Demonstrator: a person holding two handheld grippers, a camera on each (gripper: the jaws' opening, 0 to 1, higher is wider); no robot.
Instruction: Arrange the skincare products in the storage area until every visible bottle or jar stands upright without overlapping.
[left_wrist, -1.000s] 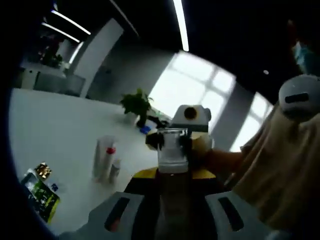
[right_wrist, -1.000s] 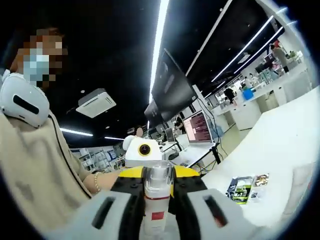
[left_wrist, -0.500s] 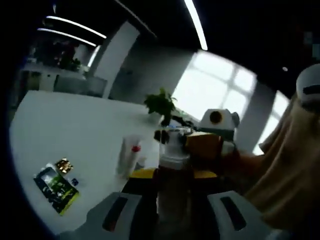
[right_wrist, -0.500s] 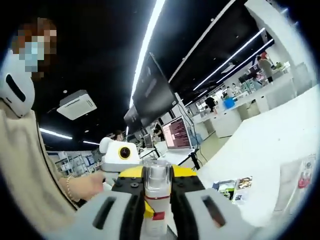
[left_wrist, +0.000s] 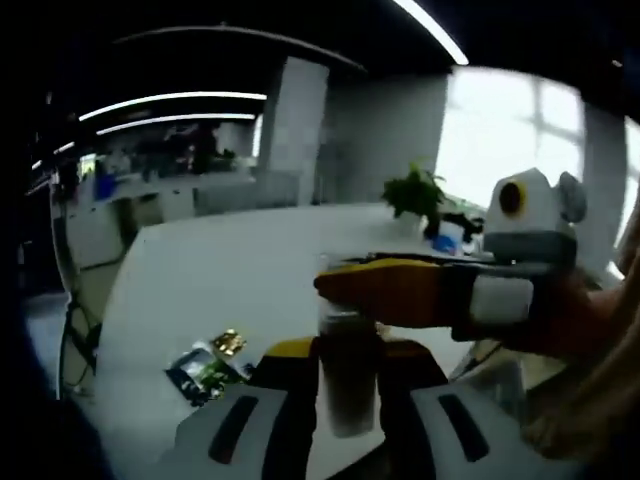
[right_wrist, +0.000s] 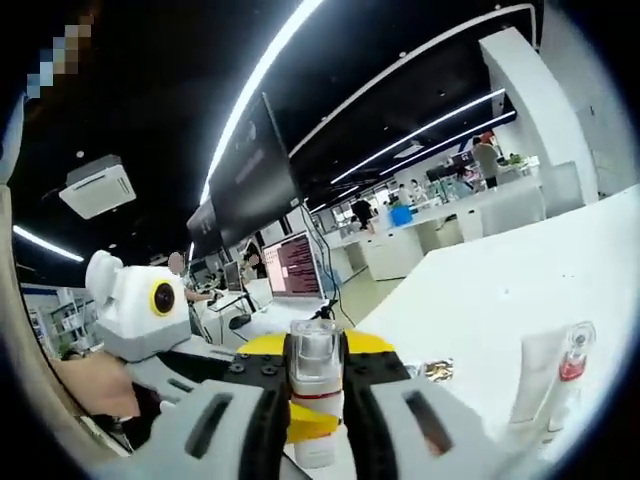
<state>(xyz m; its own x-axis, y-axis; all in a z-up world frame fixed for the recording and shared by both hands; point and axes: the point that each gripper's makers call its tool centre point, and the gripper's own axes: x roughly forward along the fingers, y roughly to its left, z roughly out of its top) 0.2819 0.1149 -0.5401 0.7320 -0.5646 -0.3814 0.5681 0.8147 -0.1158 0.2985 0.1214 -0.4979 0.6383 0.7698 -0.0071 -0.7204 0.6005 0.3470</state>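
Left gripper (left_wrist: 345, 400), in the left gripper view, pinches a clear bottle (left_wrist: 345, 385) between its jaws, the bottle standing up along them with dark contents in its lower part. Right gripper (left_wrist: 400, 292) reaches in across the bottle's top from the right side; whether its yellow jaws touch the cap I cannot tell. Beyond and below the jaws lies the white table (left_wrist: 220, 270), with a green packet (left_wrist: 205, 370) lying flat to the left of the jaws and a potted plant (left_wrist: 415, 195) far ahead.

In the right gripper view, the right gripper (right_wrist: 315, 405) is pinching a white bottle with a red band (right_wrist: 316, 395), its clear cap upward between the jaws. The left gripper (right_wrist: 135, 315) sits close on the left. To the right, low on the table (right_wrist: 500, 290), a white tube (right_wrist: 535, 375) and a slim red-capped bottle (right_wrist: 568, 375) stand just beside each other.

Both bottles are held in the air with the grippers crowded together; my worry is that one knocks the other's bottle loose, or that a tilted release topples it onto the standing pair.
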